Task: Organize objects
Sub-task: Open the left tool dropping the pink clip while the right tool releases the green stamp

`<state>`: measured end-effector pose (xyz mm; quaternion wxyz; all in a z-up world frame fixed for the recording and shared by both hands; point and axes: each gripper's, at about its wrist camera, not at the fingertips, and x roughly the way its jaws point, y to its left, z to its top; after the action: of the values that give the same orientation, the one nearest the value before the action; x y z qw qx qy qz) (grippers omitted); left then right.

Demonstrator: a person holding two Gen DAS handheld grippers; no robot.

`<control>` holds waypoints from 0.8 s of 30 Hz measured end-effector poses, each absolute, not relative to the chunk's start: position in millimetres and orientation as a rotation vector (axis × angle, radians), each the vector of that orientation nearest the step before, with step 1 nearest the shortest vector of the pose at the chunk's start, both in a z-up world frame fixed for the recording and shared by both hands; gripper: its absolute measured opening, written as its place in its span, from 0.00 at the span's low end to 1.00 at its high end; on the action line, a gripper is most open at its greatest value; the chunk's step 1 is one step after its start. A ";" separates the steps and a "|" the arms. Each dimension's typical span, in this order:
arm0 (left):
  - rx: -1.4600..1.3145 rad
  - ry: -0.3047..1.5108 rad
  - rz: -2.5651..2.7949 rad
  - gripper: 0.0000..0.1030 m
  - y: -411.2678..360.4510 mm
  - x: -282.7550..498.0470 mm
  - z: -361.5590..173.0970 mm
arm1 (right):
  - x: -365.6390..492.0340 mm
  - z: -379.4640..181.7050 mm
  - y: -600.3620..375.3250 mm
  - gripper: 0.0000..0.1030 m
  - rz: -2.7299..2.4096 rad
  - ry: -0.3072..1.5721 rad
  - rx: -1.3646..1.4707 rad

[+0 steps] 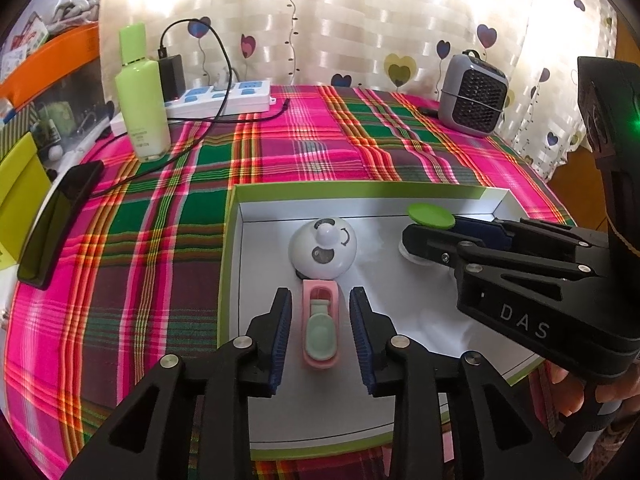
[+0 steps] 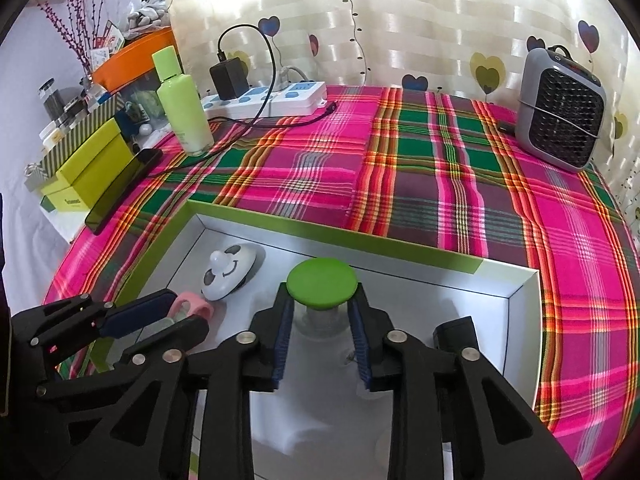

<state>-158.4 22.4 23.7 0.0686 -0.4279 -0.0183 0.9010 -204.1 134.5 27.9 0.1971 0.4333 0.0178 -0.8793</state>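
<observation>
A shallow white box with a green rim (image 1: 230,264) lies on the plaid cloth. In it, a pink clip-like holder with a mint insert (image 1: 321,332) lies between the fingers of my left gripper (image 1: 320,296), which stands open with a gap on each side. Just beyond it sits a white dome toy with a panda face (image 1: 323,250). My right gripper (image 2: 322,300) straddles a clear jar with a green lid (image 2: 322,283) standing in the box (image 2: 400,242). Its pads sit slightly off the glass, so it is open. Each gripper also shows in the other's view, the right gripper (image 1: 416,236) and the left gripper (image 2: 176,312).
At the back left stand a green bottle (image 1: 142,92), a power strip with a charger and cable (image 1: 224,98), and a phone (image 1: 60,224) on the cloth. A grey heater (image 2: 560,108) is at the back right. Yellow-green boxes (image 2: 92,172) line the left edge. A small black item (image 2: 456,330) lies in the box.
</observation>
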 end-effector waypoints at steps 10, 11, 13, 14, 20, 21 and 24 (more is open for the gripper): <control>-1.282 -0.045 2.716 0.35 22.0 -154.7 25.5 | -199.5 30.3 135.3 0.42 -2.467 0.047 1.196; -1.280 -0.043 2.717 0.35 22.2 -154.1 26.0 | -198.8 30.7 135.4 0.43 -2.470 0.048 1.193; -1.281 -0.047 2.720 0.36 22.6 -152.7 26.8 | -197.3 32.0 136.5 0.44 -2.473 0.040 1.190; -1.280 -0.049 2.721 0.36 22.6 -151.8 27.5 | -196.5 32.7 137.0 0.44 -2.473 0.035 1.186; -1.262 -0.056 2.727 0.39 24.8 -144.9 34.1 | -188.8 40.7 142.1 0.44 -2.489 0.006 1.160; -1.257 -0.058 2.730 0.39 25.4 -143.0 35.3 | -187.5 41.9 143.1 0.44 -2.492 -0.001 1.156; -1.246 -0.061 2.731 0.40 26.2 -137.4 38.1 | -181.2 44.0 146.3 0.44 -2.496 -0.018 1.149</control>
<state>-137.4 26.2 38.0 0.0696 -0.4142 -0.0203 0.9073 -181.2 146.3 44.0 0.1958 0.4100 -0.0065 -0.8908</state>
